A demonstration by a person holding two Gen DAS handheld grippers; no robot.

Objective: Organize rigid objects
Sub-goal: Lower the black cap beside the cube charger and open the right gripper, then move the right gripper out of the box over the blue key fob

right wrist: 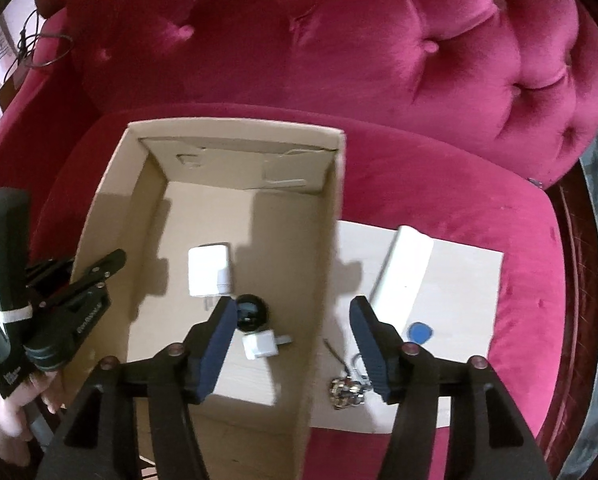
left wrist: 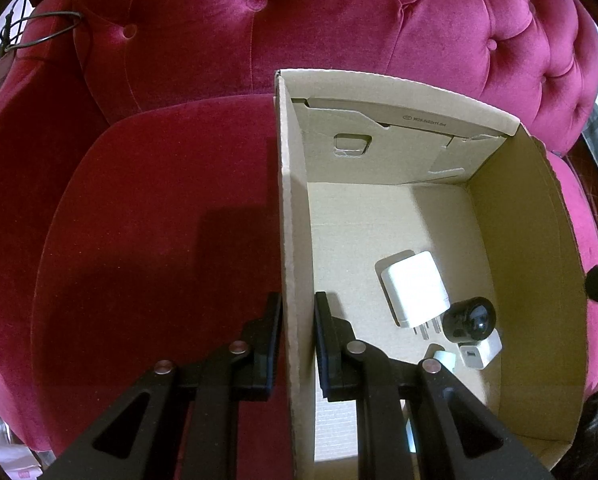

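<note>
A: Your left gripper (left wrist: 297, 336) pinches the box's left wall (left wrist: 293, 240), steadying it. Chargers lie inside, right of those fingers.

B: And my right gripper (right wrist: 293, 332)?

A: Spread empty astride the right wall. Next, probably, the white remote (right wrist: 405, 270) just beyond your right finger, its long axis pointing away, slightly rightward.

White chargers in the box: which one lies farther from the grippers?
The large white charger, flat with prongs toward the black round object. The small white charger sits beyond that object, nearer the grippers.
</note>
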